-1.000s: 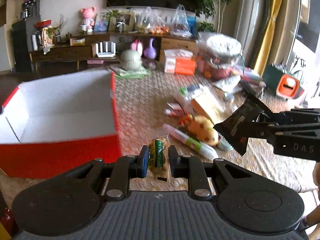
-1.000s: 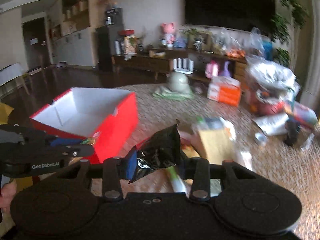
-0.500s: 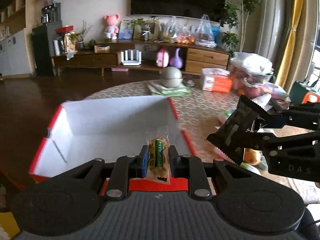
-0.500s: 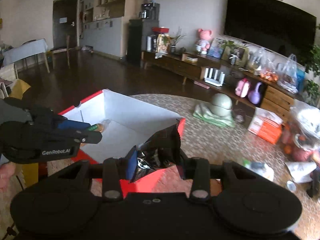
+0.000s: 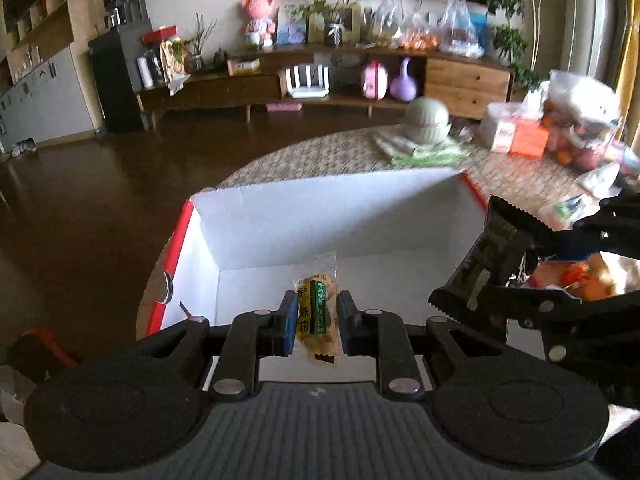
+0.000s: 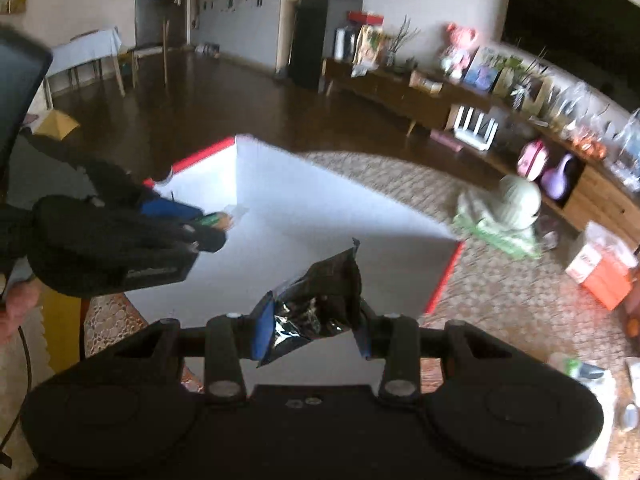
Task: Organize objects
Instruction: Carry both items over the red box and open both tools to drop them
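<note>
Left gripper (image 5: pixel 313 322) pinches clear snack packet with green label (image 5: pixel 316 312) above red cardboard box with white interior (image 5: pixel 360 220). Right gripper (image 6: pixel 311 326) clamps crumpled black foil bag (image 6: pixel 316 312) over same box; bag print illegible.

Red box (image 5: pixel 178 236) open-topped, white interior bare under both grippers; free drop room inside. Left gripper (image 5: pixel 316 318), jaws clamped on yellow snack packet (image 5: pixel 315 312), over near wall. Right gripper (image 6: pixel 310 328), holding black foil bag (image 6: pixel 316 304), close beside on right; narrow gap between the two. Box far wall (image 5: pixel 328 216) upright ahead. Tabletop (image 5: pixel 320 160) beyond: green dome bowl (image 5: pixel 427 125), orange carton (image 5: pixel 520 138), bagged fruit (image 5: pixel 580 128) crowd right side.
</note>
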Motion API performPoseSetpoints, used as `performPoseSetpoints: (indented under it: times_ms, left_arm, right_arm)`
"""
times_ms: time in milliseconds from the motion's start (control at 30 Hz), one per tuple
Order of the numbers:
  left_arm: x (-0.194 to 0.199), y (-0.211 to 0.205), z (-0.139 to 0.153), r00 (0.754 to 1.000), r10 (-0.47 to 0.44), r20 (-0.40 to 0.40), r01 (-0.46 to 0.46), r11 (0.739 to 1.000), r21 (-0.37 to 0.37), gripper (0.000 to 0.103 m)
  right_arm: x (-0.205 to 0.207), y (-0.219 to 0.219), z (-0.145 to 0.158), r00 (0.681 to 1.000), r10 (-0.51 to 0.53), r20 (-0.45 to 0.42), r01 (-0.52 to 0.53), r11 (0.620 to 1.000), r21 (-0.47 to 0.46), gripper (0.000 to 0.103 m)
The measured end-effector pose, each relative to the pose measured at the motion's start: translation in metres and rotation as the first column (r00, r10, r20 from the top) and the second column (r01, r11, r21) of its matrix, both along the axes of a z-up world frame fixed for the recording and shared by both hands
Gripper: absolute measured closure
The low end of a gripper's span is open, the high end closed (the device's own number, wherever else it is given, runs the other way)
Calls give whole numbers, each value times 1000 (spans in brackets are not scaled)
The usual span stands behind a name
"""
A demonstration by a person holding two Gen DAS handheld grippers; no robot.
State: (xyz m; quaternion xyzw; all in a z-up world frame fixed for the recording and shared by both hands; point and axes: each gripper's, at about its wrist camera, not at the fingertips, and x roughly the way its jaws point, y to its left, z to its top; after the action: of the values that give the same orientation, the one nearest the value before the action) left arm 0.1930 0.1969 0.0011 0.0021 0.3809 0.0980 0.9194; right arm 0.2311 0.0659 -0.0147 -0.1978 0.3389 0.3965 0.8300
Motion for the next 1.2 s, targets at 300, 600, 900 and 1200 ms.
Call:
performPoseSetpoints:
  times_ms: [300, 600, 900, 1200]
  left_arm:
    - [35, 12, -32, 993, -25, -112, 27, 1000, 15, 83]
    - [58, 26, -53, 975, -10, -222, 6, 1000, -18, 83]
    - [61, 34, -56, 952, -11, -307, -12, 997, -73, 83]
    - [52, 38, -48, 963, 25, -268, -48, 996, -79, 73]
  right_arm:
    - [14, 22, -25, 996, 4, -88, -9, 998, -57, 63]
    - [19, 29, -38, 989, -14, -150, -4, 993, -114, 61]
    - [21, 33, -38, 988, -16, -153, -4, 992, -129, 58]
    - [10, 12, -9, 994, -25, -110, 20, 999, -45, 40]
